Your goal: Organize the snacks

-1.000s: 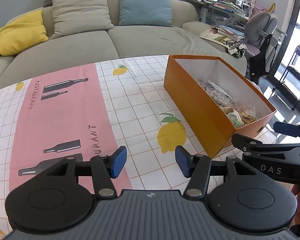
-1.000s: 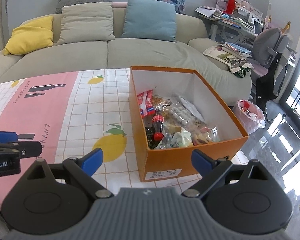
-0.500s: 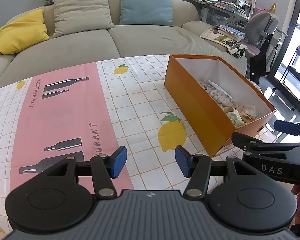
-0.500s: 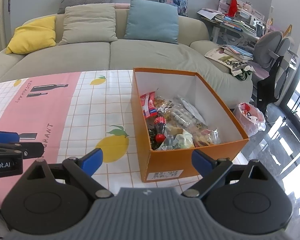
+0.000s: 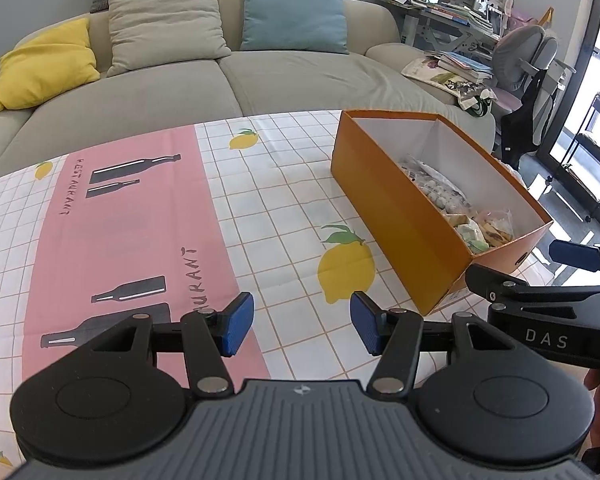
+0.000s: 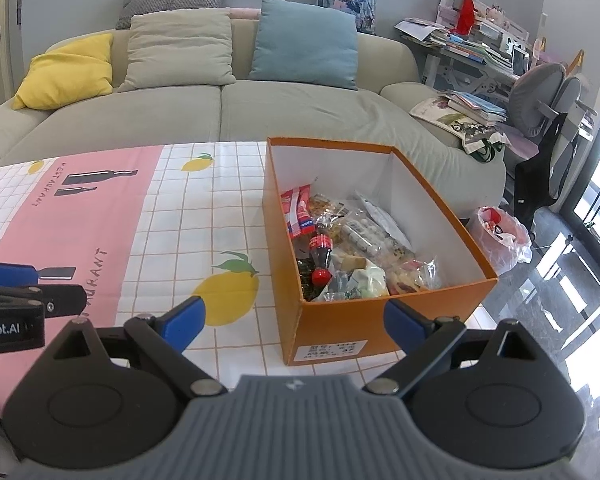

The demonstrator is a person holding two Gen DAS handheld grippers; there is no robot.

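An orange cardboard box (image 6: 384, 320) stands on the table at the right; it also shows in the left wrist view (image 5: 396, 216). It holds several snack packets (image 6: 364, 240), a red packet (image 6: 296, 212) and a small cola bottle (image 6: 320, 256). My right gripper (image 6: 294, 324) is open and empty, just in front of the box's near wall. My left gripper (image 5: 302, 322) is open and empty, above the tablecloth to the left of the box. Each gripper shows at the edge of the other's view.
The table carries a cloth (image 5: 140, 232) with a pink stripe, white checks and lemons. A sofa (image 6: 220, 120) with cushions stands behind. A bin bag (image 6: 500, 236), chairs and a cluttered desk are at the right, past the table's edge.
Both grippers have drawn back and risen slightly, so the box looks a little farther away. Both stay open and empty.
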